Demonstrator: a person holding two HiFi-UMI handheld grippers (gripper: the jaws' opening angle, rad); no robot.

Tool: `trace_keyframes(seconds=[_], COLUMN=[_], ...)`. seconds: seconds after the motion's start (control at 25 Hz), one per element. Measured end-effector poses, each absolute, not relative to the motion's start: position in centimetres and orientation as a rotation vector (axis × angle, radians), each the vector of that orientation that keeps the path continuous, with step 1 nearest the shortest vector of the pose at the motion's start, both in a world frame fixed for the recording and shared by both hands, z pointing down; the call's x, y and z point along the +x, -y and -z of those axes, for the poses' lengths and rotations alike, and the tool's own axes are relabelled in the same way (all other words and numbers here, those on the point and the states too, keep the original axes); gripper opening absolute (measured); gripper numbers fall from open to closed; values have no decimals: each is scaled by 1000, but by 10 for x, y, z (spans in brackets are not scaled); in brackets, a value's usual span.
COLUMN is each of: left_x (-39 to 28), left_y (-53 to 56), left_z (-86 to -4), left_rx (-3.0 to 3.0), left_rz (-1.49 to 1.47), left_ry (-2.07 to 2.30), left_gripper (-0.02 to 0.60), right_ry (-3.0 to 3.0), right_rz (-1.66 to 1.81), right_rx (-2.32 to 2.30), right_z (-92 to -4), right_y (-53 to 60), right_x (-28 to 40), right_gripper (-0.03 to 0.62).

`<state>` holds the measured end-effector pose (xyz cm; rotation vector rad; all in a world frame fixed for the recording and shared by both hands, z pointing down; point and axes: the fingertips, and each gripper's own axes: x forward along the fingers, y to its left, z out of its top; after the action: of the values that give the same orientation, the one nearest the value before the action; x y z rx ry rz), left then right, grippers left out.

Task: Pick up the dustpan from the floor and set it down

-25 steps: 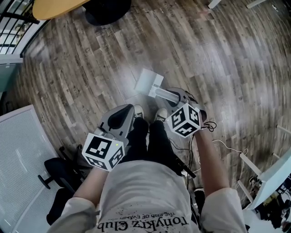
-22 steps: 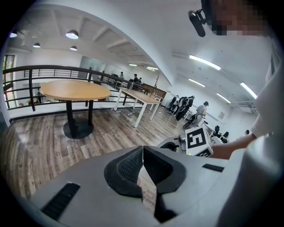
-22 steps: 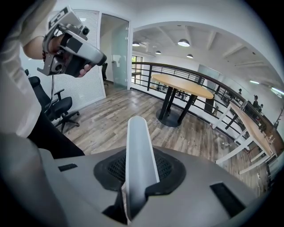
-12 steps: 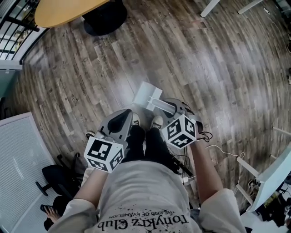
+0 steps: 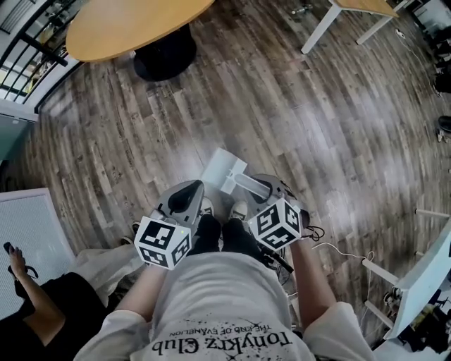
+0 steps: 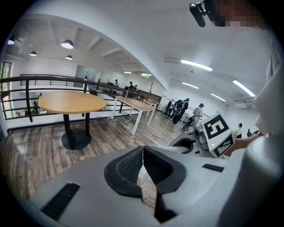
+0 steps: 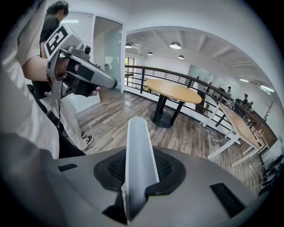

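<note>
The dustpan is pale grey, with a flat pan and a long handle. My right gripper is shut on that handle and holds the dustpan off the wooden floor in front of my shoes. In the right gripper view the handle sticks up from between the pads of the right gripper. My left gripper hangs to the left of the dustpan. Its jaws meet with nothing between them. The pan itself is hidden in both gripper views.
A round wooden table on a black foot stands ahead. A white-legged desk is at the far right. A seated person and a white panel are at my left, white furniture and cables at my right.
Both grippers have risen, the right one more, and the dustpan has come up with it. The head camera has tilted up, showing more of the round table. A person has appeared at lower left.
</note>
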<state>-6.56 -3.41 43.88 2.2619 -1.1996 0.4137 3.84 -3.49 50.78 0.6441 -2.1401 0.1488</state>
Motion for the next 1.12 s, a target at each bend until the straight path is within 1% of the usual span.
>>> trace_keyframes(seconds=[0.44,1.12], left_x=[-70,-59], left_y=[22,22], left_z=[-411,-379], left_rx=[2320,2460], left_rz=[-406,-428], left_ry=[1232,1234], left_gripper=[25,25], right_ry=[2154,2135], right_rz=[-130,-87], right_rx=[716,753], right_z=[-459,-431], right_y=[19,8], right_x=[42,43], right_gripper=[100,100])
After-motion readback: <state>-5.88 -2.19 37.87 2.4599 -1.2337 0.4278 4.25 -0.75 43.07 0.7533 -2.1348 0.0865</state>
